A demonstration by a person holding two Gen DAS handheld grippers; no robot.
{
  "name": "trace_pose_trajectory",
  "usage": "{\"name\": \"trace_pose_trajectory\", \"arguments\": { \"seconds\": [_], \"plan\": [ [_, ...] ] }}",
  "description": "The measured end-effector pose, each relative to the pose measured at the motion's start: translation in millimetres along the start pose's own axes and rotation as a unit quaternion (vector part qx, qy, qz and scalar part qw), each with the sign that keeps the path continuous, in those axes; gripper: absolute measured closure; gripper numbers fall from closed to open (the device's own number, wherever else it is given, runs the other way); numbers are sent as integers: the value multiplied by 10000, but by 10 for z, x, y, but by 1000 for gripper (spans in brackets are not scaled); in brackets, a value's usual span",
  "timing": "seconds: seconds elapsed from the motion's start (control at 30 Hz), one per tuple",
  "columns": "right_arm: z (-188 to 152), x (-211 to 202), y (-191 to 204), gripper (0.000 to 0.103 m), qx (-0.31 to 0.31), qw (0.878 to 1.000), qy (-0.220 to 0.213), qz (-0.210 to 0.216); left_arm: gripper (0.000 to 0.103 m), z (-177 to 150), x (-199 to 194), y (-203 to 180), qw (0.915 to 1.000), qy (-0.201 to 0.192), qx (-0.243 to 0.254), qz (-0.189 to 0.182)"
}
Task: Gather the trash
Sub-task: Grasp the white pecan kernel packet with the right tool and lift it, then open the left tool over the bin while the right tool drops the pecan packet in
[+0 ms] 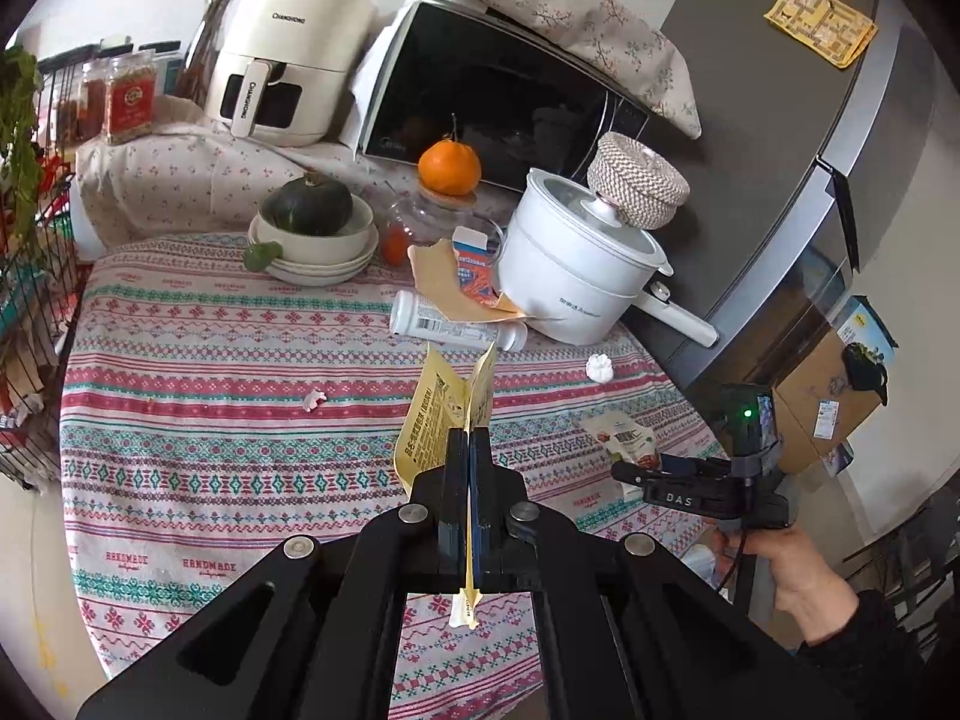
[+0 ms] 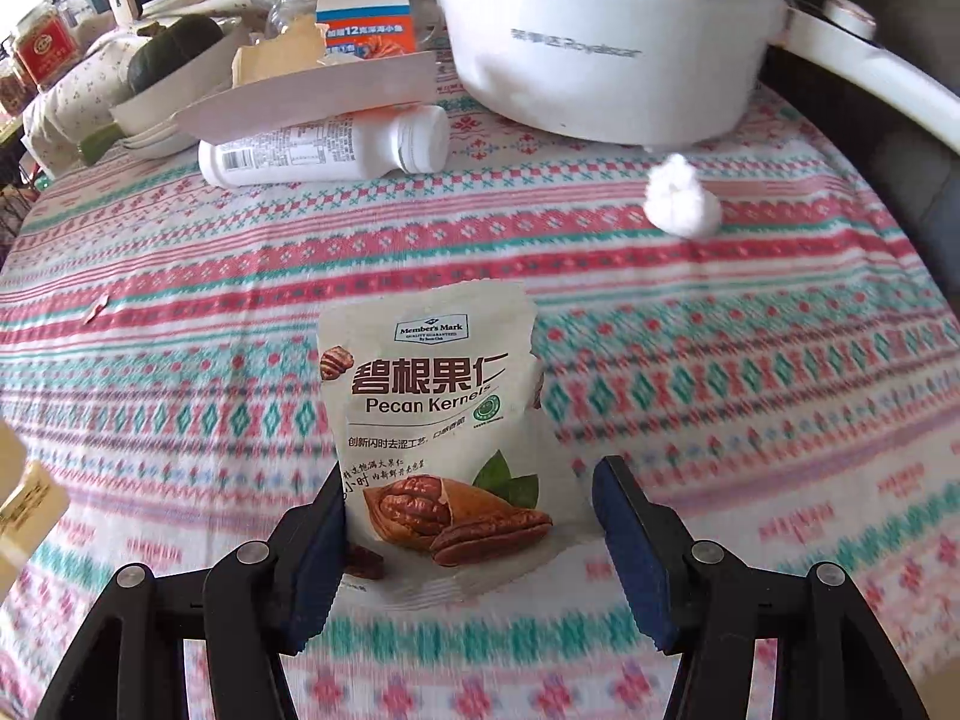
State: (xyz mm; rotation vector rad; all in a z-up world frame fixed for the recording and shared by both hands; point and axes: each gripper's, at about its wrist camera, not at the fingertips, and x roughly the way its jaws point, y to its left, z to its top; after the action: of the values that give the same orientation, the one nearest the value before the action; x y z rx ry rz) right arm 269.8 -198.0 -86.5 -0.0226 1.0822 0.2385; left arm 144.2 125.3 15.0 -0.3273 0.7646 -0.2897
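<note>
Left fingers: shut tight on a yellow wrapper, which is held up over the bench.
Right fingers: partly open, with a gap seen on both sides of the pecan bag. The bag is between the pads but is not pinched yet. The left pad sits just beside the bag's edge, and the right pad is a little away from it.
Pecan bag: seems to lie on the bench cloth near the front edge, printed side up. It looks thin, light and crinkly.
Other trash seen: a white bottle on its side under a card sheet, a paper ball near the pot, and a small scrap on the cloth.
Step in hand: the pecan bag is likely to be picked up next.
How to do it well: the pads should be closed on the lower part of the bag, straight across it, so it is caught in the middle. The cloth should not be pinched with it. A slow lift is best, since a light bag can slip or flap.
What could go wrong: the yellow wrapper could be dropped if the left fingers are loosened.
How far along: one piece is held, and several are left on the bench.
</note>
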Motion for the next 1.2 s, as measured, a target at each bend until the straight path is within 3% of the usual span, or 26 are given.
{"name": "trace_pose_trajectory", "arguments": {
  "seconds": [0.33,0.5,0.67,0.93,1.2],
  "plan": [
    [-573,-806,-304,36,302,9994,-63,129,103,-166,-107,-483,9980,-2,513,-357],
    [-896,-1205,-437,36,518,9984,-161,162,103,-342,-129,-887,9932,131,904,-719],
    [-1305,-1491,-652,36,745,9969,-266,4,103,-641,-27,-1354,9843,425,1252,-1166],
    [-1838,-1596,-1158,36,1514,9882,-60,-225,103,-1152,262,-2110,9649,903,1704,-1781],
    [-2087,-1702,-1372,36,1861,9820,-30,-325,103,-1592,642,-2588,9527,998,2058,-1999]
  ]
}}
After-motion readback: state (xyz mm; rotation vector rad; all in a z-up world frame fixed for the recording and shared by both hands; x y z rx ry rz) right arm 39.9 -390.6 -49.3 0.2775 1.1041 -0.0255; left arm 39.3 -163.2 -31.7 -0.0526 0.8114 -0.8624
